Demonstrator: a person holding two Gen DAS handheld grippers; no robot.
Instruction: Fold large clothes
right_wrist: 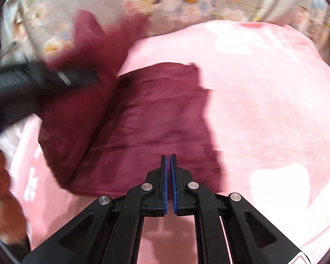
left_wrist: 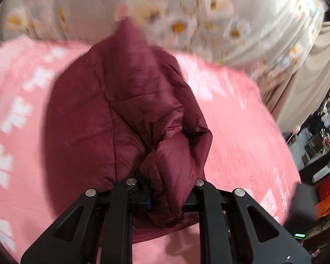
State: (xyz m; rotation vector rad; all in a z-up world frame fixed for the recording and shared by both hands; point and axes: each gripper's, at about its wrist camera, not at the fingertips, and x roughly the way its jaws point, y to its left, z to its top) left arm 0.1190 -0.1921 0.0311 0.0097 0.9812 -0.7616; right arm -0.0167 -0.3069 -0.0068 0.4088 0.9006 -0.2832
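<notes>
A maroon quilted jacket (left_wrist: 121, 114) lies on a pink blanket (left_wrist: 242, 132). My left gripper (left_wrist: 165, 195) is shut on a thick fold of the jacket and holds that part lifted above the blanket; the cloth hides its fingertips. In the right wrist view the jacket (right_wrist: 156, 118) lies spread on the blanket (right_wrist: 275, 110), with its left part raised by the blurred left gripper (right_wrist: 33, 83). My right gripper (right_wrist: 169, 176) is shut and empty, its blue pads (right_wrist: 164, 176) together just above the jacket's near edge.
A grey floral sheet (left_wrist: 187, 11) covers the bed beyond the blanket. Beige cloth (left_wrist: 308, 83) and cluttered shelves (left_wrist: 323, 140) stand at the right. A brown furry thing (right_wrist: 2, 198) sits at the left edge of the right wrist view.
</notes>
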